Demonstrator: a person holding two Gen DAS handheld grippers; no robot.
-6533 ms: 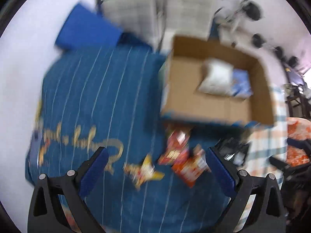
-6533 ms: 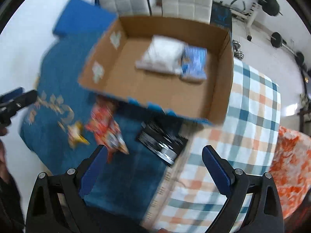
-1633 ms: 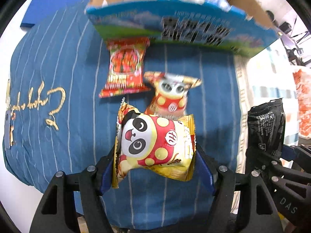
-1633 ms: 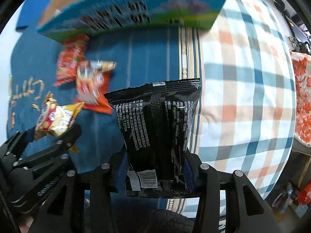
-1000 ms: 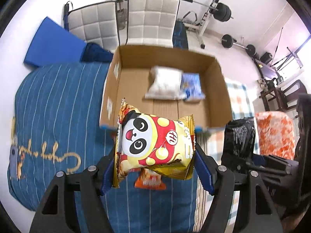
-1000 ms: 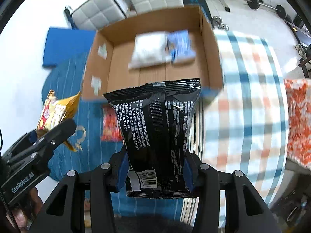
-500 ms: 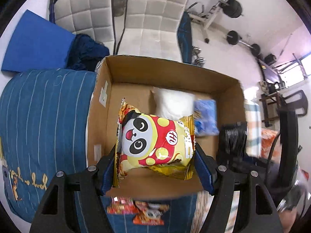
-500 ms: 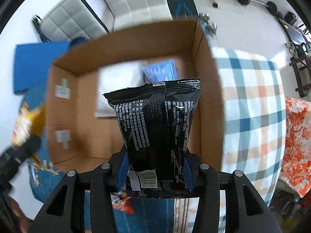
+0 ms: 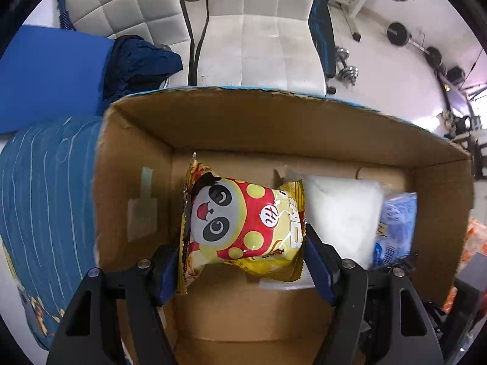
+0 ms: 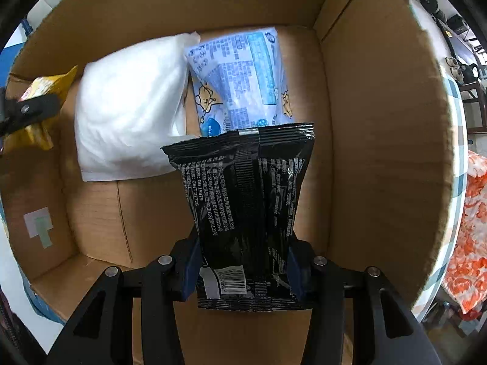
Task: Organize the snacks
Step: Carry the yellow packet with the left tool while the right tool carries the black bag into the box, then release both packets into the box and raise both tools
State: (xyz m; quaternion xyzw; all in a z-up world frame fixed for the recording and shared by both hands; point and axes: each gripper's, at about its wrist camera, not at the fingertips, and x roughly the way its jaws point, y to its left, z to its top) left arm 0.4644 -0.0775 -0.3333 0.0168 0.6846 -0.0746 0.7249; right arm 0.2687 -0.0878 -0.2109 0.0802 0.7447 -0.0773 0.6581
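White quilted chairs [image 9: 258,30] and gym weights [image 9: 398,33] are standing on a pale floor behind an open cardboard box [image 9: 274,127], which is sitting on a blue striped cloth [image 9: 45,197]. Over the box floor, the left gripper [image 9: 243,261] is clamping a yellow-and-red panda bag [image 9: 243,228] between its blue pads, near the box's left wall. Just beside it on the right, the right gripper [image 10: 242,264] is squeezing a black bag [image 10: 243,200] by its lower end, the bag's top reaching over the items already inside. Lying on the box floor toward the far wall are a white pack [image 10: 127,106] and a light blue pack [image 10: 240,76], side by side and touching. From the right wrist view, the panda bag [image 10: 45,88] is showing at the left edge, beside the white pack. Outside the box on the right, a checked cloth [image 10: 456,140] and an orange patterned fabric [image 10: 468,243] are showing.
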